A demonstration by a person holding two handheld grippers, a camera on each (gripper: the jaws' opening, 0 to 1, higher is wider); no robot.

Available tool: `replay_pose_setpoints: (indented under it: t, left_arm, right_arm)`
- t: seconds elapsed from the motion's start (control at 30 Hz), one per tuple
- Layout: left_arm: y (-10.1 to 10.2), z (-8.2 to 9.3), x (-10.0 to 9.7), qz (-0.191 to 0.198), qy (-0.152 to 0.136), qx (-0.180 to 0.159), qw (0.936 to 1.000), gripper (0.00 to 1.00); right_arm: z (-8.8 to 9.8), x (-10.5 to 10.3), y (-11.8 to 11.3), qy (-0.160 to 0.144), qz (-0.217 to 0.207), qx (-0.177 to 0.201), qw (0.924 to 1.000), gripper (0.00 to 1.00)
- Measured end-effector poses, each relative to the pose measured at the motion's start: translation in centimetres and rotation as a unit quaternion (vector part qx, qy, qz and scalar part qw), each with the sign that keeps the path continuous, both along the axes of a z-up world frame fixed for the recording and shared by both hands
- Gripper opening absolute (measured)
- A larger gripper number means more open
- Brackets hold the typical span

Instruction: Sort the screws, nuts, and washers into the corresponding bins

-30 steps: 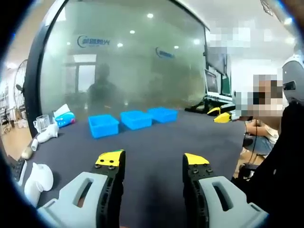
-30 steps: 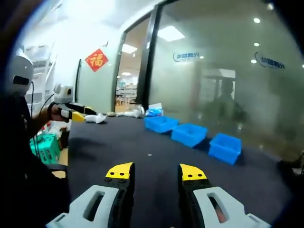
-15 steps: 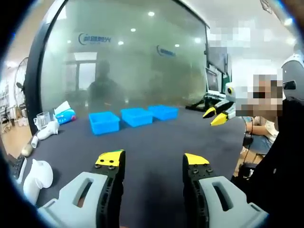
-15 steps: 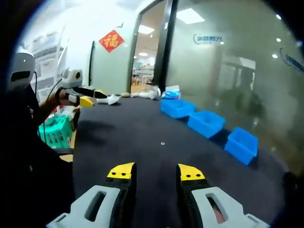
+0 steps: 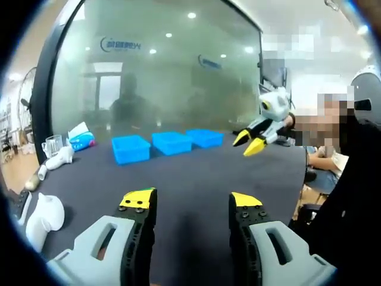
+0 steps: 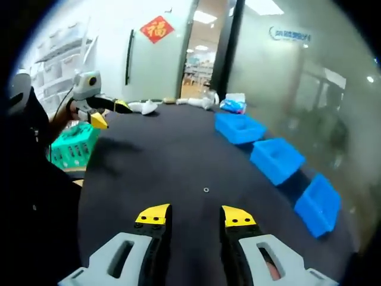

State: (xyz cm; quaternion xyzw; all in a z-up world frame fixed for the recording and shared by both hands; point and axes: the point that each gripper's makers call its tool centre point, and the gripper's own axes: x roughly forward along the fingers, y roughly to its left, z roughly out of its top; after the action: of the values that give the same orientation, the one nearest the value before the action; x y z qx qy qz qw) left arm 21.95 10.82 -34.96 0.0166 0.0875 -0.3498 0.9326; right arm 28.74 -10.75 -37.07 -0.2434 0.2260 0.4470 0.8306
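Three blue bins stand in a row on the dark table, shown as bin (image 5: 131, 148), bin (image 5: 171, 142) and bin (image 5: 205, 137), and again as bin (image 6: 240, 127), bin (image 6: 277, 159) and bin (image 6: 319, 204). A small ring-shaped metal part (image 6: 206, 190) lies alone on the table just ahead of my right gripper (image 6: 196, 214), which is open and holds nothing. My left gripper (image 5: 191, 199) is open too, low over the bare table. The right gripper (image 5: 249, 142) hangs in the air at the right of the left gripper view. The left gripper (image 6: 110, 113) comes in at the left of the right gripper view.
White objects (image 5: 44, 214), a clear cup (image 5: 52, 145) and a blue tissue pack (image 5: 80, 142) sit at the table's left end. A green basket (image 6: 71, 152) stands beyond the table edge. A person sits at the right. A glass wall backs the bins.
The right gripper has risen and moved left in the left gripper view. The right gripper view has tipped down toward the table, bringing the small metal part nearer.
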Motion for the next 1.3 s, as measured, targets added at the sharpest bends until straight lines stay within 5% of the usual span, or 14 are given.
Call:
replay_pose_setpoints:
  t: [0.53, 1.3]
  left_arm:
    - [0.8, -0.6, 0.1, 0.006, 0.005, -0.001, 1.0, 0.46]
    - [1.5, -1.2, 0.3, 0.015, 0.012, -0.005, 0.9998, 0.46]
  right_arm:
    - [-4.2, 3.8, 2.9, 0.076, 0.016, -0.055, 0.9955, 0.24]
    - [-6.8, 5.2, 4.8, 0.112, 0.028, -0.093, 0.9889, 0.16]
